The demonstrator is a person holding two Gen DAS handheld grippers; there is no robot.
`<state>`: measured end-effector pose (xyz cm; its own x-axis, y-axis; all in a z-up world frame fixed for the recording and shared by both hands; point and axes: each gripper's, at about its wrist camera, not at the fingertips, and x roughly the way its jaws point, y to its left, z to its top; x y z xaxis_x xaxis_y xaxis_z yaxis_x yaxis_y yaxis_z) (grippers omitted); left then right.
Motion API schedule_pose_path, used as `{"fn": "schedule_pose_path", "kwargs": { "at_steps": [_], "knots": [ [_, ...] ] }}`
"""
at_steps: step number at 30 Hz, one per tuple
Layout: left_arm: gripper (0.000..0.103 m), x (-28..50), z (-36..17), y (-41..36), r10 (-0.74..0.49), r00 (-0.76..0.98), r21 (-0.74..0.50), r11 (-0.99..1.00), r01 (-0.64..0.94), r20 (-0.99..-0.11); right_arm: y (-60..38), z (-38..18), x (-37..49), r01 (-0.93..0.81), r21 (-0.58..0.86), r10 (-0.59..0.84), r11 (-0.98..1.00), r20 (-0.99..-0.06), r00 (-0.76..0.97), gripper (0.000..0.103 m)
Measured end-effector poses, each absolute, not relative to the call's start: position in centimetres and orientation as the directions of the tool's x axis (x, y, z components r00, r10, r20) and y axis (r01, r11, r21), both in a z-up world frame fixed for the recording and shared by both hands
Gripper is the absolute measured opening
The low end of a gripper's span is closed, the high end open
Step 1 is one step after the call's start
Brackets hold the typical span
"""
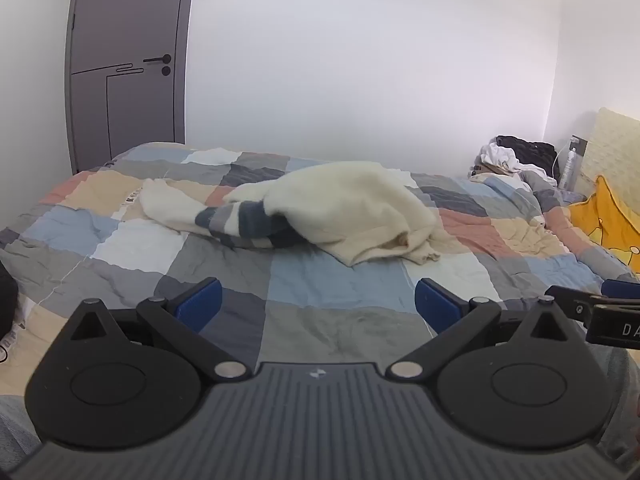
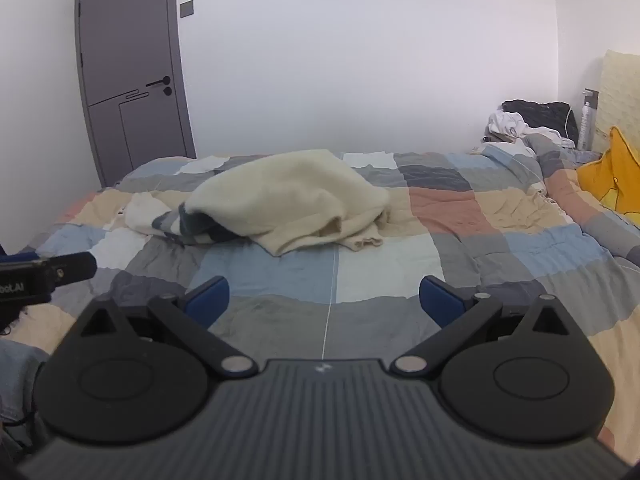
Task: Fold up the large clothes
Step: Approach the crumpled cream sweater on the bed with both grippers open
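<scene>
A cream sweater (image 1: 340, 208) with blue and grey stripes lies crumpled in a heap on the middle of the bed, also seen as the sweater (image 2: 288, 196) in the right wrist view. My left gripper (image 1: 318, 304) hangs open above the near part of the quilt, well short of the sweater, with nothing between its blue pads (image 1: 200, 300). My right gripper (image 2: 324, 300) is open too, at the same distance from the heap, its pads (image 2: 438, 298) bare. Each gripper's tip shows at the edge of the other's view.
The bed carries a patchwork quilt (image 1: 320, 292) in grey, blue, peach and white. A pile of dark and white clothes (image 1: 516, 156) lies at the far right by a white bottle (image 1: 570, 168). A yellow cushion (image 1: 604, 220) sits at the headboard. A grey door (image 1: 124, 64) stands far left.
</scene>
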<state>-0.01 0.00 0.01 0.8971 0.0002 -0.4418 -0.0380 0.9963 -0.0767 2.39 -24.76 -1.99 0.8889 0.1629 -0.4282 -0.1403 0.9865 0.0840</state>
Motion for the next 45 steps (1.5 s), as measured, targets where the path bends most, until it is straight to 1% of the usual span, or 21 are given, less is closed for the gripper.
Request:
{"fn": "schedule_pose_path", "kwargs": {
  "at_steps": [33,45],
  "knots": [
    [0.103,-0.6,0.8,-0.2,0.004,0.909,-0.089,0.995,-0.046,-0.418,-25.2,-2.3,2.4,-0.140,0.102,0.171,0.985,-0.446,0.879,0.103],
    [0.103,0.1,0.4,-0.7,0.009,0.904,-0.080,0.996,-0.047,-0.428,-25.3,-2.7,2.5,-0.137,0.118,0.175,0.984,-0.445,0.878,0.103]
  ]
}}
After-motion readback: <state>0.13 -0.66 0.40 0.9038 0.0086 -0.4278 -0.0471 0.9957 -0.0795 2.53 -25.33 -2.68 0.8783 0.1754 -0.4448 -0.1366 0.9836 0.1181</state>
